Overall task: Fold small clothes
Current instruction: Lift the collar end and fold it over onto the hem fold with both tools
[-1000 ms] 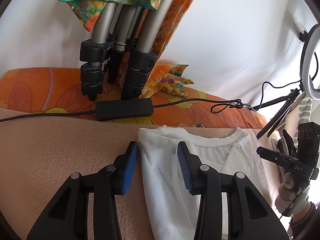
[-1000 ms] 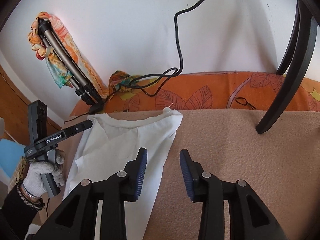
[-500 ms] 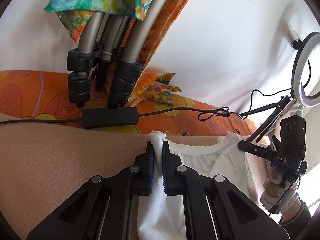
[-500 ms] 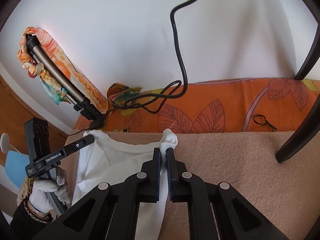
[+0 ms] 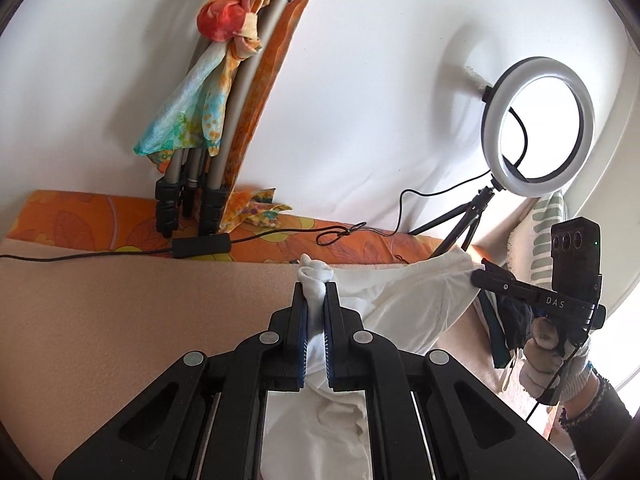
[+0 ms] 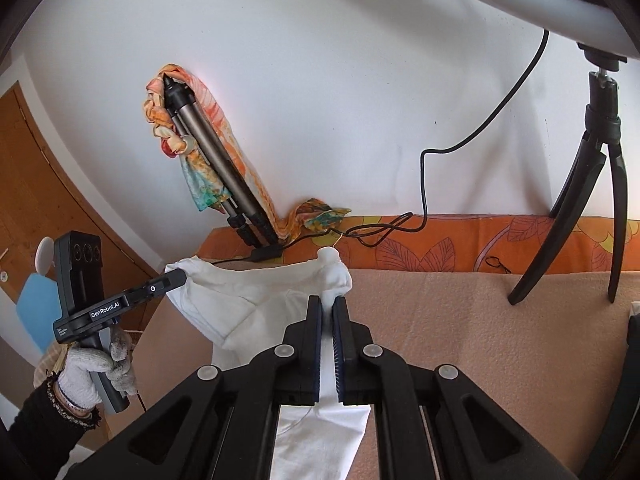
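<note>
Item, white garment (image 5: 404,304): you hold it by its two upper corners, lifted above the peach fleece blanket (image 5: 140,320), the cloth sagging between your two tools and hanging down toward the cameras. Item, your left gripper (image 5: 315,300): jaws drawn close together on a bunched knot of the white cloth, which puffs out past the blue pads (image 5: 303,320). Item, your right gripper (image 6: 327,308): jaws likewise narrow and clamped on the opposite bunched corner; in the left wrist view its black tip meets the cloth at the far right edge, above your gloved right hand (image 5: 552,356). In the right wrist view your gloved left hand (image 6: 96,368) grips the handle of the other tool, whose tip is buried in the cloth at the left. Item, surroundings: an orange leaf-print cover (image 6: 448,244) runs along the white wall behind the blanket; a folded tripod (image 5: 224,120) wrapped in a coloured scarf (image 5: 188,120) leans on the wall; a ring light (image 5: 538,126) on a small stand sits to the right, with its black cable (image 6: 472,140) trailing over the orange cover.
</note>
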Demonstrator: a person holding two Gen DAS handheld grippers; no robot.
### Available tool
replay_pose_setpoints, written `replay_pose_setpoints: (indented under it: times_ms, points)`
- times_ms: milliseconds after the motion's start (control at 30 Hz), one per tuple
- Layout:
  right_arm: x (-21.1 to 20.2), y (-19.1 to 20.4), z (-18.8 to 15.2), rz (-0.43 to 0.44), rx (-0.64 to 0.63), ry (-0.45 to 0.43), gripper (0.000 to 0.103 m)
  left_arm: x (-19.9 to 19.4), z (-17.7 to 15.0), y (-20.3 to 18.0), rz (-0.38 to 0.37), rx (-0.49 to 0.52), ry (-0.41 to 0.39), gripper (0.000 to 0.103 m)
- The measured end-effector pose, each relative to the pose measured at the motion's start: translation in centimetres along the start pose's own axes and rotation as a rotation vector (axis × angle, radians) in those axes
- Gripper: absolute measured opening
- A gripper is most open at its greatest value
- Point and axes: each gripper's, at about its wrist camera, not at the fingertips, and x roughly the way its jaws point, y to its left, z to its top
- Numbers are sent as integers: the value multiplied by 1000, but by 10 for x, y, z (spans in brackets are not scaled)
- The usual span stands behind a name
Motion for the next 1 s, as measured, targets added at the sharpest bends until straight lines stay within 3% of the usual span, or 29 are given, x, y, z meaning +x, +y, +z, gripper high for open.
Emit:
replay_pose_setpoints:
  times_ms: [233,567,800,867,1000]
  points:
    - [-58,33,-38,-16,-38,-22,3,-53,-34,-33,-1,44,-21,5]
    - [-121,92,-119,-41,-149,-30,3,-118,-117,-58,-2,72,-8,5]
    - [-124,116,-209,-150,-282,15,3,-120,-195,-66,-4,121,90,5]
    - [-120,116,-229,-183,-315,50,4,-119,-211,-70,27,178,115,5]
    - [-128,112,-257,-198,-346,90,14,-130,-232,-75,51,253,153,7]
